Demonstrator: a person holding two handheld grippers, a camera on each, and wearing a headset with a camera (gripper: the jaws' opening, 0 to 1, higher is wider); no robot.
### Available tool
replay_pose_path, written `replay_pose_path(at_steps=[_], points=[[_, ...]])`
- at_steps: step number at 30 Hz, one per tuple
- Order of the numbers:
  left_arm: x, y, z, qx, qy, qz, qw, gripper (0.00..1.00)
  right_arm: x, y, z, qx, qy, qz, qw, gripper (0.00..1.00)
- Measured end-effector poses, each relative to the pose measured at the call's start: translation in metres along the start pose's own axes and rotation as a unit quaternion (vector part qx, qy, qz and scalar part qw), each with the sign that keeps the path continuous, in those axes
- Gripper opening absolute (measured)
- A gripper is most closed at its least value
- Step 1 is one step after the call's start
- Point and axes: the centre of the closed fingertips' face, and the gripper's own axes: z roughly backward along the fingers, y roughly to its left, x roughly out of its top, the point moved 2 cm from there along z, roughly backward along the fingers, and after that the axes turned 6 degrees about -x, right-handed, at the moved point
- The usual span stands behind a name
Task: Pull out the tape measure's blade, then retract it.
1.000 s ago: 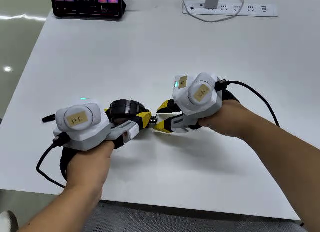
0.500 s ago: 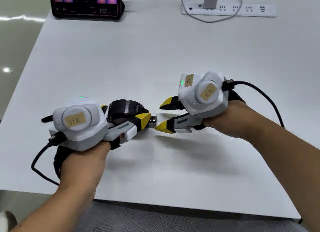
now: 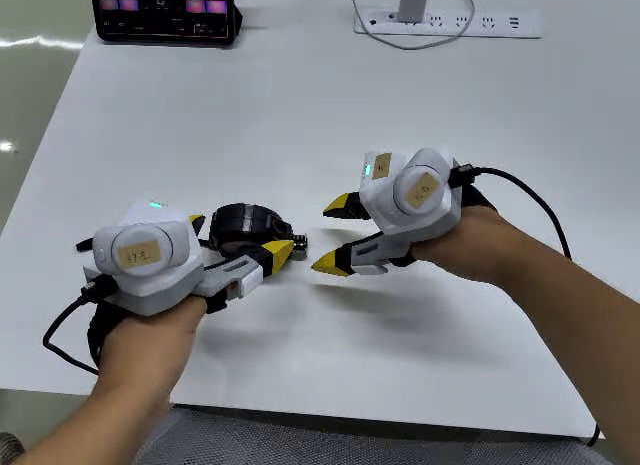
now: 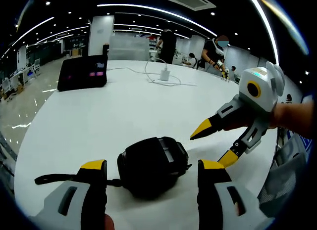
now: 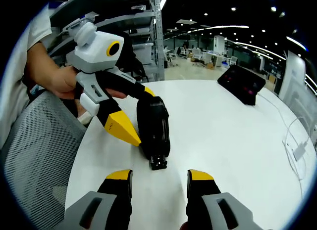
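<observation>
Black tape measure (image 3: 248, 225) is sitting on white table (image 3: 400, 115), blade tab at the case. L gripper (image 3: 238, 237) is straddling it, jaws apart w/ gaps each side. R gripper (image 3: 332, 235) is hovering just beside tab end, jaws spread, gripping nothing.

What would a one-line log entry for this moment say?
left gripper: open, jaws either side of tape measure | right gripper: open, just short of blade tip | blade: not pulled out
</observation>
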Motion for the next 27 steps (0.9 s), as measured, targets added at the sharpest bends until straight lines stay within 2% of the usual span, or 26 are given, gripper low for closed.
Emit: replay_pose_path(at_steps=[2,7,9,14,16,20,27], points=[[0.000,0.000,0.002,-0.001,0.004,-0.010,0.9999,0.73,-0.001,0.000,0.004,-0.008,-0.004,-0.005,0.9999,0.46],[0.001,-0.003,0.009,-0.014,0.004,-0.028,0.9995,0.76,-0.009,0.005,0.016,-0.016,0.005,-0.031,0.9994,0.52],[0.000,-0.004,0.012,-0.019,0.010,-0.037,0.9991,0.77,-0.013,0.006,0.020,-0.021,0.006,-0.030,0.9993,0.54],[0.001,-0.008,0.020,-0.030,0.017,-0.077,0.9964,0.75,-0.020,0.009,0.031,-0.028,0.009,-0.035,0.9990,0.56],[0.004,-0.011,0.022,-0.035,0.009,-0.102,0.9941,0.78,-0.021,0.008,0.035,-0.034,0.006,-0.037,0.9987,0.58],[0.003,-0.013,0.025,-0.045,0.010,-0.104,0.9935,0.81,-0.024,0.008,0.044,-0.043,0.002,-0.044,0.9981,0.62],[0.004,-0.016,0.032,-0.059,0.010,-0.132,0.9894,0.88,-0.035,0.009,0.058,-0.055,0.007,-0.049,0.9973,0.67]])
